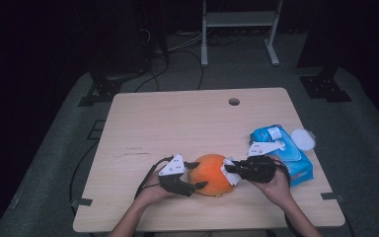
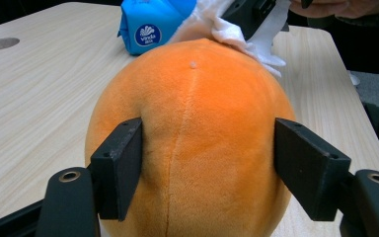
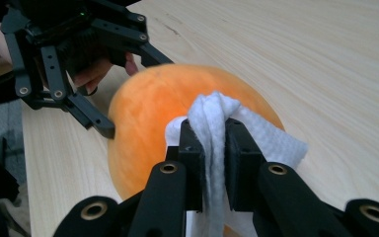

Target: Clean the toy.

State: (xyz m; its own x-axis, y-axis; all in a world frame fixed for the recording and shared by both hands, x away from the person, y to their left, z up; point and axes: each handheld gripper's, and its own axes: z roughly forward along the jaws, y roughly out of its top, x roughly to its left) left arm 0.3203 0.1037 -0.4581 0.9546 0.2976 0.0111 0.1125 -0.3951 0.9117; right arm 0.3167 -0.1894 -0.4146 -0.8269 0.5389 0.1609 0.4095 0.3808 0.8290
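My left tool clamps the orange plush ball at lower centre of the tabletop; my right tool, pinching the white wipe, could shove the ball loose.

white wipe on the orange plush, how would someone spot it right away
On the wooden table, look near the front edge for the round orange plush. The white wipe lies bunched against its right side, pinched in the right tool. It is the only crumpled white cloth; the blue wipes pack behind is glossy.
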